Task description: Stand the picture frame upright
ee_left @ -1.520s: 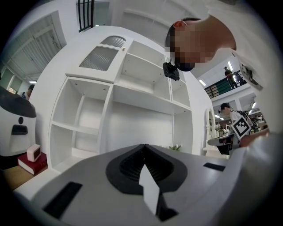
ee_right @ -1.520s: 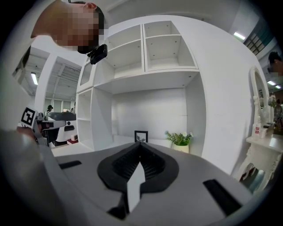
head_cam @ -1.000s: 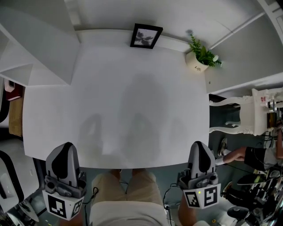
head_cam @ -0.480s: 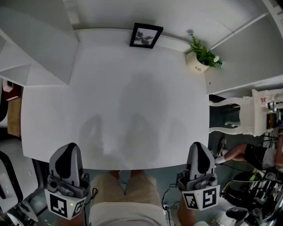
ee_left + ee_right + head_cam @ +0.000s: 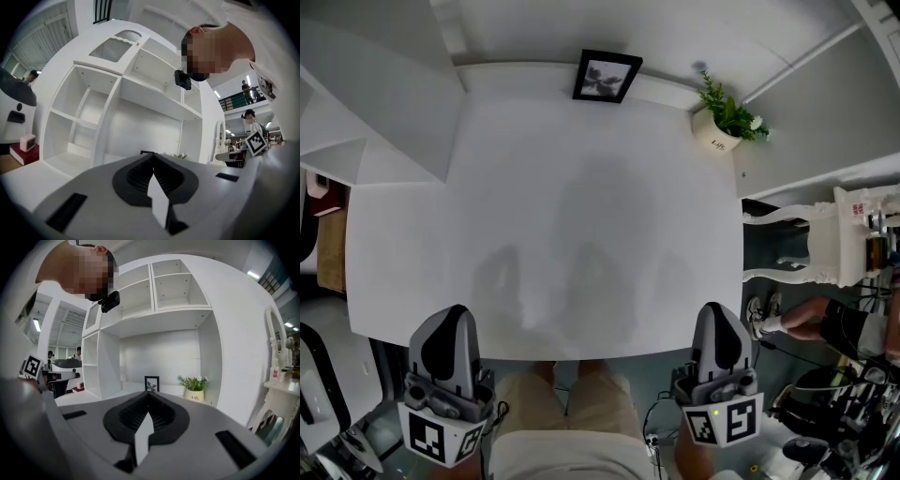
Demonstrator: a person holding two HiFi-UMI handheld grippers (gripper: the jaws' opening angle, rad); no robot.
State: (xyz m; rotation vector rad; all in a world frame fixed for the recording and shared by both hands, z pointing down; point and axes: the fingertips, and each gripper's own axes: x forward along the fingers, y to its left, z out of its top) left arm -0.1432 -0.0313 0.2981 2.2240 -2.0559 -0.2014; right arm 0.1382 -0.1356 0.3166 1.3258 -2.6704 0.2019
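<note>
The frame (image 5: 607,76) stands at the far back of the counter (image 5: 581,234), against the back wall, well apart from both grippers. In the right gripper view it looks upright, face toward the person, with the plant (image 5: 727,117) near it on the right. Whether it rests on its own stand or only leans on the wall cannot be told from here.

The left gripper (image 5: 453,312) and the right gripper (image 5: 719,307) hang at the near edge of the counter, above the person's lap. The left fingers (image 5: 133,176) are pressed fully together with nothing between them. The right fingers (image 5: 164,416) are the same.

The main risk, as I judge it, is doing too much. The frame seems to be standing already, so any further touch could tip it face down or backward. If it only leans on the wall, a light nudge at its foot could make it slide flat.

A reach from here crosses the whole counter. Closed fingers arriving at the frame would push it rather than take it, so they need to open before they get close. A wide approach from the right could also brush the plant and knock its pot over. On the left, the shelf unit (image 5: 384,112) crowds the counter's corner and could catch an elbow or the left gripper.
</note>
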